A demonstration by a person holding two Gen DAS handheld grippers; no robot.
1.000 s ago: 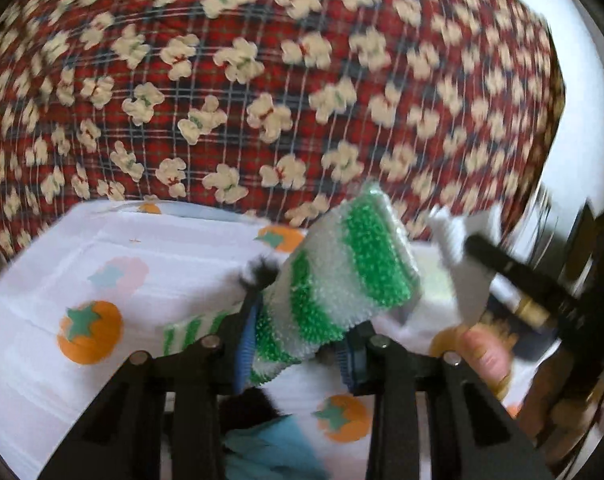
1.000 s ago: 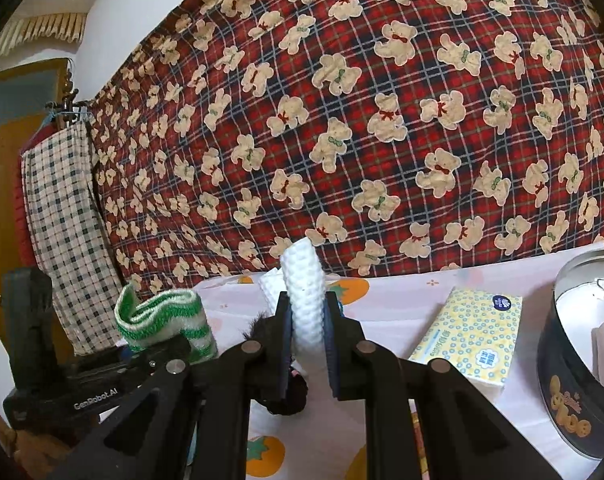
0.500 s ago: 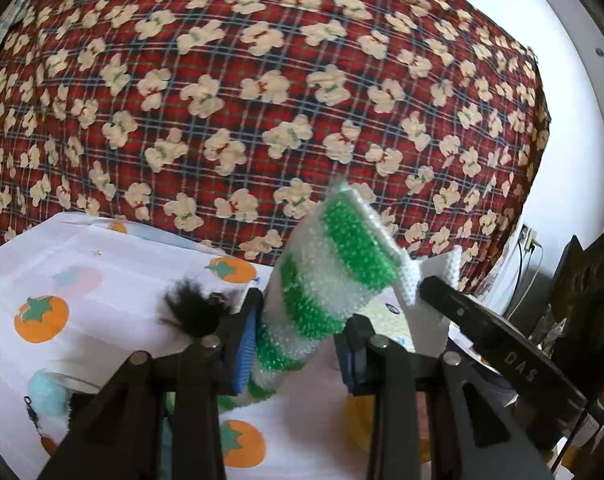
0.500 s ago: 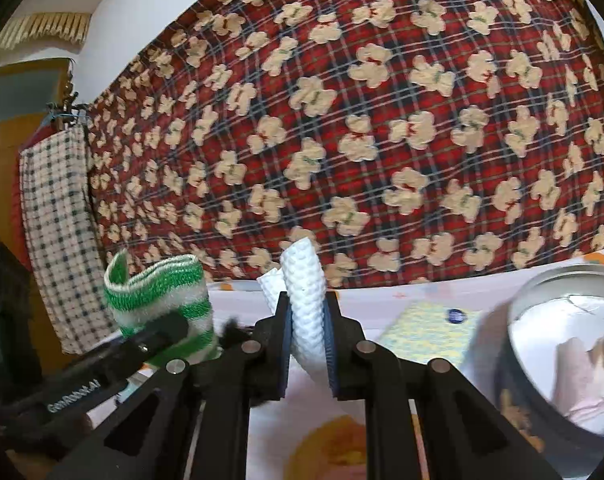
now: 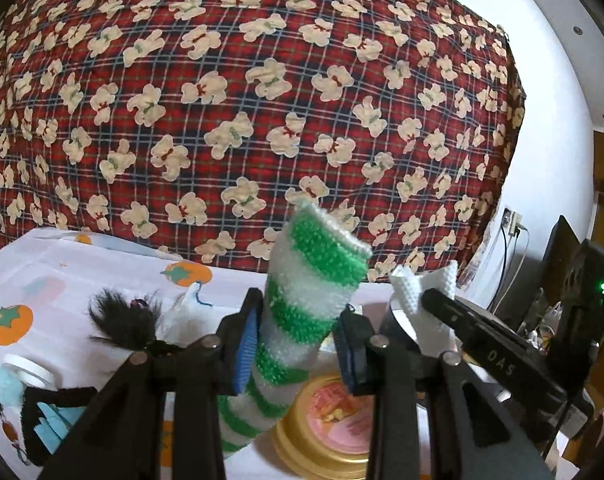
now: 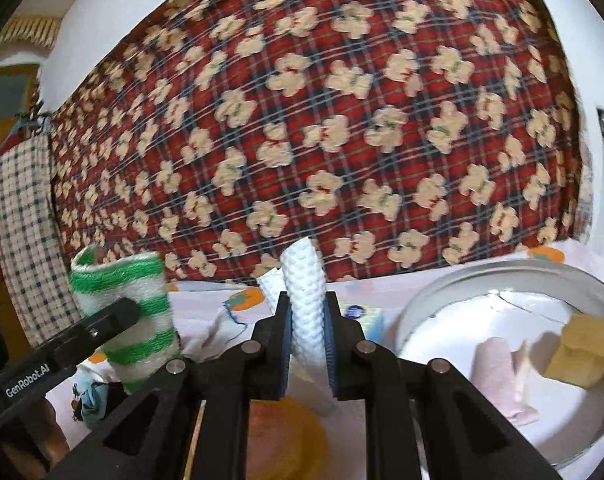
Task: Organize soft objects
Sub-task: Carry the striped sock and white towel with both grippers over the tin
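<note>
You had the left gripper point(image 5: 298, 344) clamping the striped sock point(image 5: 302, 304), right gripper point(image 6: 308, 344) pinching the white cloth point(image 6: 304, 292); tin point(image 6: 430, 304) held two items, more left on counter point(image 5: 82, 264).

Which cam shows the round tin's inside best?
Right wrist. The tin lies open on the right of that view, its white interior showing a pink cloth and a yellow piece. In the left wrist view only a sliver of it shows, behind the white cloth and the right gripper.
</note>
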